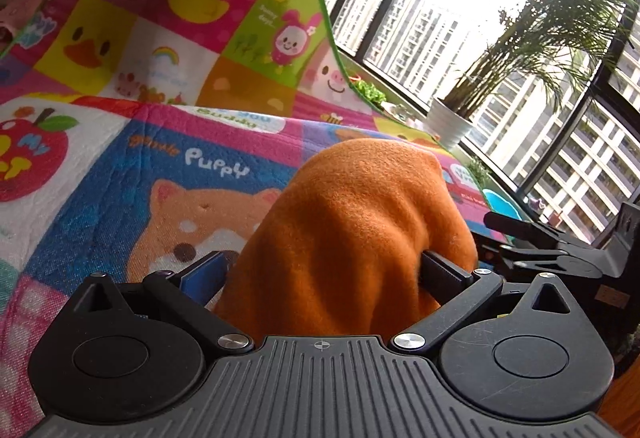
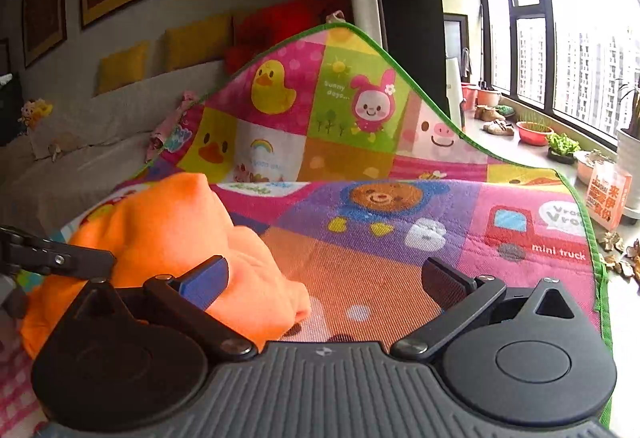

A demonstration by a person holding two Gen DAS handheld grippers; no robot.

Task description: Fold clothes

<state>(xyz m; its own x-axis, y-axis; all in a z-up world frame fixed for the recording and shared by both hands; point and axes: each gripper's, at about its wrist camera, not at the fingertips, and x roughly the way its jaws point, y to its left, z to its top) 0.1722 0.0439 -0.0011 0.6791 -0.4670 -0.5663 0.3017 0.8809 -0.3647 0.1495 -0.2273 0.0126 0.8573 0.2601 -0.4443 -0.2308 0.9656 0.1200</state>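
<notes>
We've got the orange cloth (image 1: 352,238) bunched up in the left tool (image 1: 320,270), jaws pressed into the fabric from both sides, probably so we can lift that end for a fold. It sits toward the left edge of the cartoon mat (image 2: 400,230). The right tool (image 2: 324,278) is spread wide with nothing in it, just beside the cloth's loose end. The mat's back edge curls up behind, and the potted plant (image 1: 452,118) stands beyond the right edge.
</notes>
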